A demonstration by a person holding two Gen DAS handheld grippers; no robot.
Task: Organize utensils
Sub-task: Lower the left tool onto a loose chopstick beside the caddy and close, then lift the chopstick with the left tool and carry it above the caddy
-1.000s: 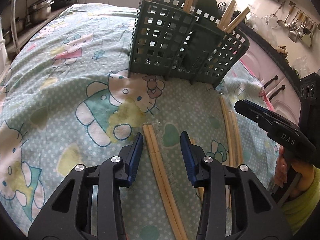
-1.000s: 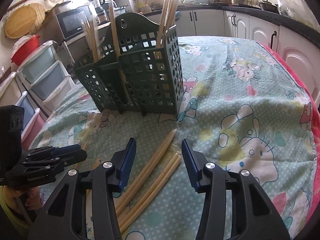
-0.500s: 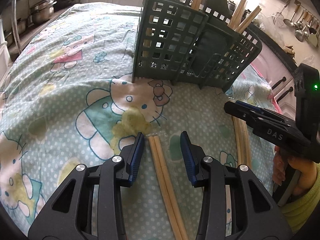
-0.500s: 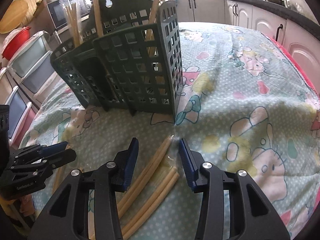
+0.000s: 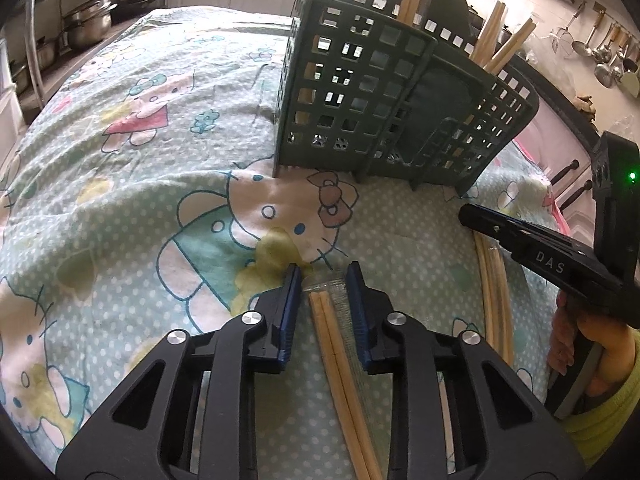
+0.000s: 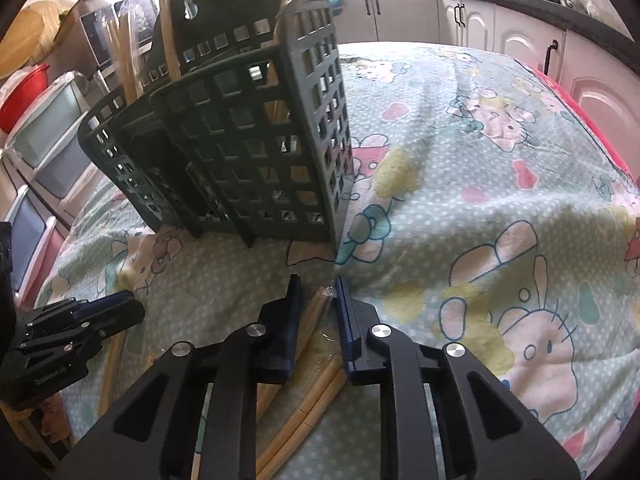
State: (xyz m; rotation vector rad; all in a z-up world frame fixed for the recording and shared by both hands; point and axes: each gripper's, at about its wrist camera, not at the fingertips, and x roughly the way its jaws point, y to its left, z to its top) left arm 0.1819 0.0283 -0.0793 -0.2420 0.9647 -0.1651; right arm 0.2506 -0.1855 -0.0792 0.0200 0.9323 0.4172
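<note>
A dark green slotted utensil caddy (image 5: pixel 384 100) stands on the cartoon-print cloth, with several wooden chopsticks upright in it; it also shows in the right wrist view (image 6: pixel 240 148). My left gripper (image 5: pixel 320 292) is open, its jaws either side of a plastic-wrapped chopstick pair (image 5: pixel 332 344) lying on the cloth. My right gripper (image 6: pixel 318 300) is open and narrowed around another wrapped chopstick pair (image 6: pixel 314 312). A further pair (image 6: pixel 312 404) lies under it. Each gripper shows in the other's view, the right (image 5: pixel 468 212) and the left (image 6: pixel 132 304).
More chopsticks (image 5: pixel 496 300) lie on the cloth beneath the right gripper. Pots (image 5: pixel 86 20) sit on a shelf far left; ladles (image 5: pixel 604 60) hang on the far right wall. Storage drawers (image 6: pixel 44 148) and a red tub (image 6: pixel 20 100) stand beyond the table edge.
Both grippers moved forward along their chopstick pairs toward the caddy, and both sets of jaws have narrowed around the pairs.
</note>
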